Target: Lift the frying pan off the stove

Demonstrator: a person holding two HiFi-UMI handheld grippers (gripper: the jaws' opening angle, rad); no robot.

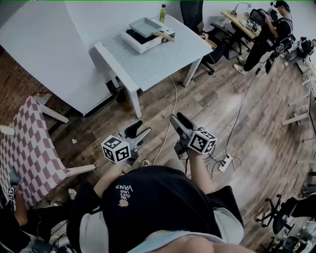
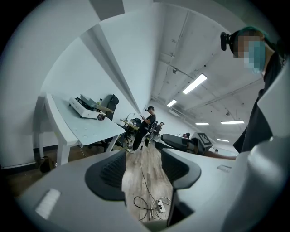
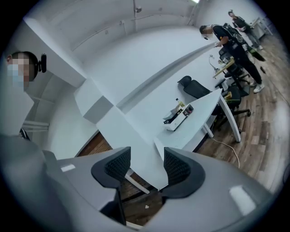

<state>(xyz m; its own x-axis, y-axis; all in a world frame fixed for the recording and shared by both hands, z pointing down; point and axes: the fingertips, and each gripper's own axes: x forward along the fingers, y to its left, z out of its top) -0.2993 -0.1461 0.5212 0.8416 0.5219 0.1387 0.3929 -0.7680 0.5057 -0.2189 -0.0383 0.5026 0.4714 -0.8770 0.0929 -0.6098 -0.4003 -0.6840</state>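
Observation:
A grey square frying pan (image 1: 144,25) with a wooden handle (image 1: 164,35) sits on a white single-burner stove (image 1: 139,40) at the far end of a white table (image 1: 163,62). Both grippers hang well short of the table, over the wooden floor in front of the person. My left gripper (image 1: 140,134) is open and holds nothing; in its own view the left gripper (image 2: 142,168) looks past the table (image 2: 86,131) with the stove (image 2: 85,108) far off at the left. My right gripper (image 1: 179,121) is open and empty too. Beyond the right gripper (image 3: 147,165) in its own view stands the stove (image 3: 178,119).
A yellow-capped bottle (image 1: 162,13) stands behind the stove. A chequered chair (image 1: 29,143) is at the left. A power strip (image 1: 224,163) and cables (image 1: 168,128) lie on the floor. A person (image 1: 269,32) stands by a desk at the back right, among office chairs.

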